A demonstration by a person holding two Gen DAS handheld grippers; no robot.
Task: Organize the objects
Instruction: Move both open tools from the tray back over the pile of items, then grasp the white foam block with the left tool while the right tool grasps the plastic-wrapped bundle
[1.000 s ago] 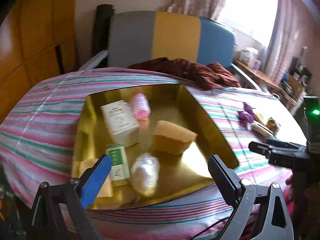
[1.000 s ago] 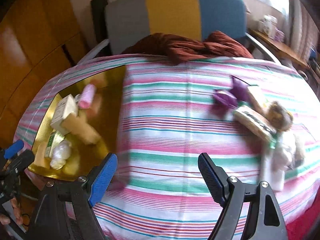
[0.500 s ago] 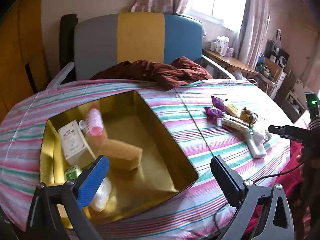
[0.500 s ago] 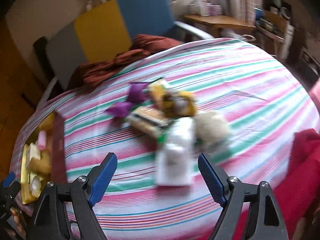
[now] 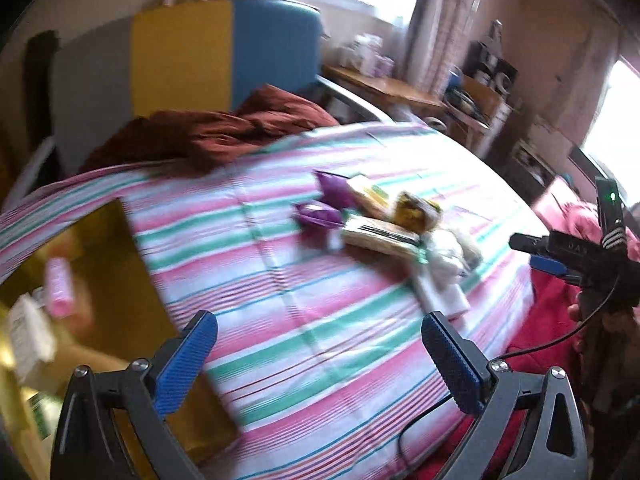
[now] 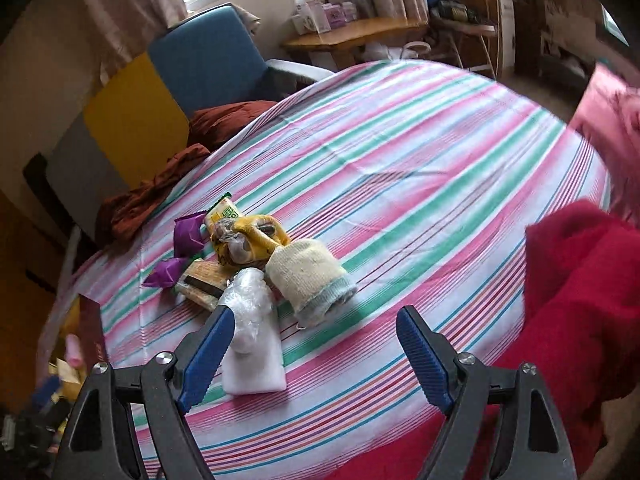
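A pile of loose items lies on the striped tablecloth (image 6: 400, 152): purple packets (image 6: 188, 234), a yellow snack bag (image 6: 248, 240), a cream rolled sock (image 6: 312, 280), a clear plastic bag (image 6: 250, 308) on a white block (image 6: 256, 372), and a flat tan packet (image 6: 200, 280). My right gripper (image 6: 312, 352) is open just in front of the pile, nothing between its fingers. My left gripper (image 5: 320, 356) is open above bare cloth, with the pile (image 5: 384, 224) farther off. The gold tray (image 5: 100, 280) at the left holds a pink bottle (image 5: 58, 288) and a white box (image 5: 28, 336).
A dark red cloth (image 5: 224, 128) is bunched at the table's far edge before a grey, yellow and blue chair (image 5: 180, 52). A red garment (image 6: 580, 300) drapes over the near right edge. A wooden side table (image 6: 352, 32) stands by the window.
Both views have swung right, from the gold tray toward the pile of loose items. The right gripper now sits close in front of the pile. The left gripper's jaws have spread slightly wider.
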